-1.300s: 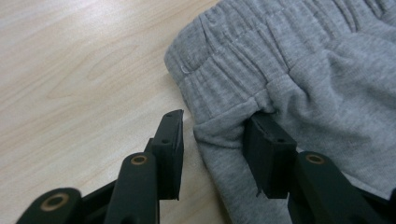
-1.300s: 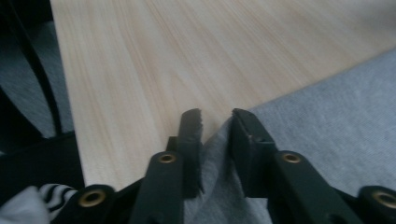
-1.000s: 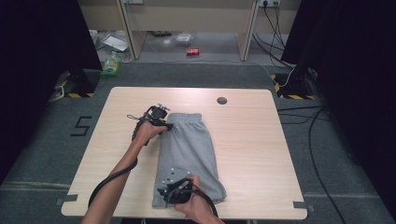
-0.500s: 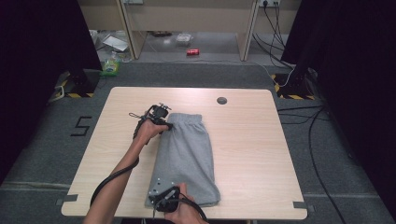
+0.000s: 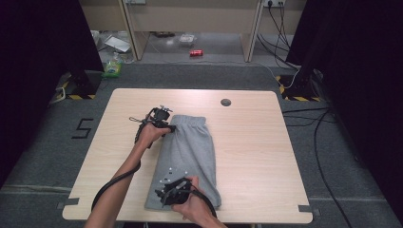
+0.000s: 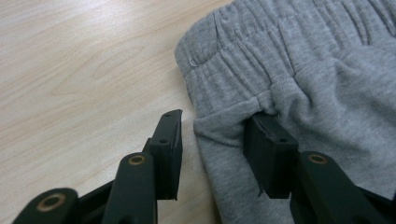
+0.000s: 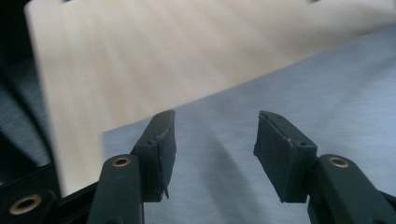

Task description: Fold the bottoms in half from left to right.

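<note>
Item: grey shorts (image 5: pixel 190 156), folded lengthwise, lying on the wooden table (image 5: pixel 266 142) left of centre, waistband at the far end, hem at the near edge.

Left gripper (image 6: pixel 212 140): at the waistband's left corner, jaws apart astride a fold of cloth, one pad tucked under it; no clamp evident.

Right gripper (image 7: pixel 212 140): above the hem. Its jaws have just been opening and stand apart, nothing between them. Since a half second ago it shifted from the near-left corner rightward over the cloth; the hem looks released, likely for a fresh grip or smoothing.

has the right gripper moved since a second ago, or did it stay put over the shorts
Yes. Against the table's near edge, the right gripper slid left along the hem of the grey shorts, then partly back right; its jaws have just been opening, nothing pinched.
</note>
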### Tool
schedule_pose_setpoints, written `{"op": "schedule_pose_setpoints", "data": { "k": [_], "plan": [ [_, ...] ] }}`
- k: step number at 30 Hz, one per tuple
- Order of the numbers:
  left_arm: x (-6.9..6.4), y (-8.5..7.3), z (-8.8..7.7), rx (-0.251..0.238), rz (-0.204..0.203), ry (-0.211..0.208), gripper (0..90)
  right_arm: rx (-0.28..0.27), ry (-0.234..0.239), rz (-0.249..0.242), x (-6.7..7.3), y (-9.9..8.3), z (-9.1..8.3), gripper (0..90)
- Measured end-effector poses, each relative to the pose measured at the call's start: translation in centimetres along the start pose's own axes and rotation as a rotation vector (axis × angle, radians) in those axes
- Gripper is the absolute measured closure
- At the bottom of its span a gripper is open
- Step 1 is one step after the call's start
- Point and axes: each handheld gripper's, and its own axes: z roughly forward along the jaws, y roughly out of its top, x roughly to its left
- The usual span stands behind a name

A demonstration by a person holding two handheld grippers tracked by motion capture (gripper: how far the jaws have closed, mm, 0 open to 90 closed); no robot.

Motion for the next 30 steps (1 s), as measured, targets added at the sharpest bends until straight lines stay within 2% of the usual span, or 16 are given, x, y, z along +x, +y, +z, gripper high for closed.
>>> {"op": "schedule_pose_setpoints", "data": {
  "k": [3, 5, 14, 21, 30],
  "plan": [
    [0.0, 0.0, 0.0, -0.003, -0.005, -0.004, 58.9, -0.003, -0.034, 0.031, -1.7, 0.1, -0.7, 48.0],
    [0.1, -0.1, 0.0, -0.007, -0.012, -0.01, 59.1, -0.004, -0.07, 0.048, -3.4, 0.1, -1.4, 47.5],
    [0.2, -0.3, 0.0, -0.019, -0.021, -0.016, 59.0, -0.04, -0.188, 0.188, -9.7, -0.6, -4.0, 47.5],
    [0.1, -0.3, 0.0, -0.02, -0.025, -0.014, 59.0, -0.04, -0.219, 0.243, -12.4, -1.3, -4.5, 47.5],
    [0.2, -0.2, 0.0, -0.018, -0.025, -0.015, 59.0, -0.056, -0.259, 0.287, -15.6, -0.8, -4.0, 46.5]
  ]
}}
